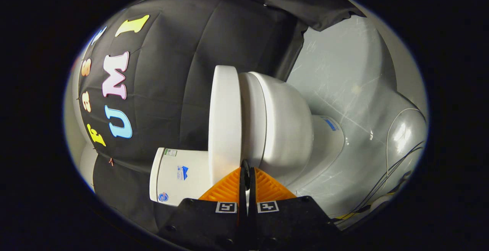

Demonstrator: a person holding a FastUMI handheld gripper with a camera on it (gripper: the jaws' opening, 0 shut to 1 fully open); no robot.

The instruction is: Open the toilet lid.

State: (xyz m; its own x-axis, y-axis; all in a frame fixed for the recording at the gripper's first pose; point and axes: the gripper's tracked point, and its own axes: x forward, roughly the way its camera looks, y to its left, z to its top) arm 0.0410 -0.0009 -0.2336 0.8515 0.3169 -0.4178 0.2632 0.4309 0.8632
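While the gripper (245, 167) pinches the lid (224, 123) edge
Toilet (282, 128) lies sideways mid-frame, tank (179, 174) lower left

White toilet (282, 128) shows up rolled sideways here, sitting just ahead of the gripper (245, 167) fingers. The toilet lid (224, 121) is a flat white oval disc, cracked open a bit from the seat, its near edge right at the closed-together fingertips. Tank (179, 176) sits beside the fingers.

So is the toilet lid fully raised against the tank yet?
No, the lid sits just off the seat, with the shut gripper at that gap.
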